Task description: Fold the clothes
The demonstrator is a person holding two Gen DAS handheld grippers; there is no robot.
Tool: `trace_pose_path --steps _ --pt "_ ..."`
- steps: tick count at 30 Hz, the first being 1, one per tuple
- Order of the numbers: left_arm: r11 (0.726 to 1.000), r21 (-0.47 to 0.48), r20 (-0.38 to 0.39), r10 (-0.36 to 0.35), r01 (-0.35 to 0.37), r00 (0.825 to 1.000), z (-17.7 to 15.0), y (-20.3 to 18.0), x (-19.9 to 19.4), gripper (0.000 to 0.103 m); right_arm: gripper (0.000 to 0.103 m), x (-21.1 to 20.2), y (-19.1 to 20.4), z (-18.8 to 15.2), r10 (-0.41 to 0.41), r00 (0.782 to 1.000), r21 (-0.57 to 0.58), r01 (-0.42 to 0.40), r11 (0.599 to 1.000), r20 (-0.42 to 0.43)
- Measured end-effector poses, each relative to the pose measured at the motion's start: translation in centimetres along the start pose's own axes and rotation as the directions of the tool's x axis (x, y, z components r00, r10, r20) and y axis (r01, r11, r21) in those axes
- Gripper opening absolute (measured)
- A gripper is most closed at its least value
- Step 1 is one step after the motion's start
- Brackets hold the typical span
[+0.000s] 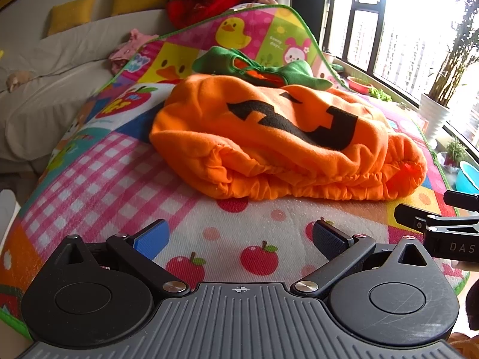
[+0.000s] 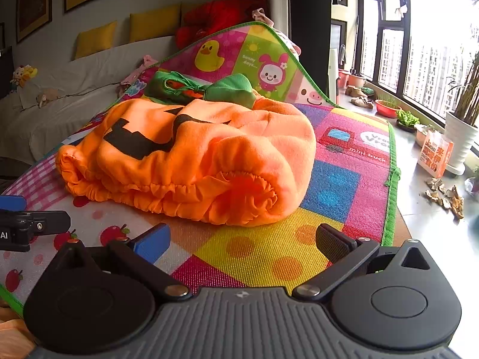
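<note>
Pumpkin costume (image 1: 278, 137) lies beyond both grippers' spread fingers (image 1: 152, 237), apparently untouched.

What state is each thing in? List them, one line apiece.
Pumpkin costume: lying bunched on the mat, face side up, not yet folded flat.
Green collar: at the costume's far end, tie strings knotted.
Play mat: spread flat, far edge curled upward.
Left gripper: jaws open, empty, short of the costume.
Right gripper: jaws open, empty, short of the costume.
</note>
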State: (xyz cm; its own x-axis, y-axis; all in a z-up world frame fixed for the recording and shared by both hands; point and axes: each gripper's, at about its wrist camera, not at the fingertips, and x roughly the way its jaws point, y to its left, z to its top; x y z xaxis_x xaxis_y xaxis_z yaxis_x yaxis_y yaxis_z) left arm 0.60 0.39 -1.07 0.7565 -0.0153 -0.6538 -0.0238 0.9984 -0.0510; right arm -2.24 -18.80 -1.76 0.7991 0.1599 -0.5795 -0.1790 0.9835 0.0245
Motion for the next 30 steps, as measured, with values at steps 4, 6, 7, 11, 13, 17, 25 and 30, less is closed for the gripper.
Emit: trace_pose_path --steps 4,6,7,11,13,17,25,30 --pt "1.0 -0.002 -0.005 -0.001 0.001 1.0 -0.05 0.04 0.08 0.103 0.103 0.05 0.05 -0.04 0.0 1.0 -0.002 0.0 1.0 -0.002" --pt "1.0 -0.003 -0.005 -0.001 0.001 1.0 -0.08 0.07 0.05 0.103 0.103 0.09 0.09 -0.05 -0.001 1.0 -0.004 0.001 1.0 -0.004" --pt "1.0 -0.003 -0.006 -0.001 0.001 1.0 -0.09 0.08 0.04 0.103 0.103 0.11 0.11 -0.06 0.0 1.0 -0.004 0.0 1.0 -0.006" --pt "1.0 -0.004 -0.007 -0.001 0.001 1.0 -0.06 0.07 0.06 0.103 0.103 0.18 0.17 -0.06 -0.001 1.0 -0.006 0.001 1.0 -0.007" --pt "1.0 -0.004 -0.007 -0.001 0.001 1.0 -0.05 0.08 0.05 0.103 0.103 0.19 0.18 -0.08 -0.001 1.0 -0.006 0.001 1.0 -0.007" --pt "1.0 -0.004 -0.007 -0.002 0.002 1.0 -0.05 0.06 0.06 0.103 0.103 0.17 0.17 -0.1 -0.001 1.0 -0.006 0.001 1.0 -0.008" --pt "1.0 -0.002 -0.009 -0.001 0.001 1.0 -0.09 0.01 0.12 0.103 0.103 0.14 0.02 -0.13 0.001 1.0 -0.002 -0.001 1.0 -0.008" --pt "1.0 -0.002 -0.01 -0.001 0.001 1.0 -0.07 0.02 0.17 0.103 0.103 0.22 0.02 -0.12 0.001 1.0 -0.003 -0.001 1.0 -0.011"
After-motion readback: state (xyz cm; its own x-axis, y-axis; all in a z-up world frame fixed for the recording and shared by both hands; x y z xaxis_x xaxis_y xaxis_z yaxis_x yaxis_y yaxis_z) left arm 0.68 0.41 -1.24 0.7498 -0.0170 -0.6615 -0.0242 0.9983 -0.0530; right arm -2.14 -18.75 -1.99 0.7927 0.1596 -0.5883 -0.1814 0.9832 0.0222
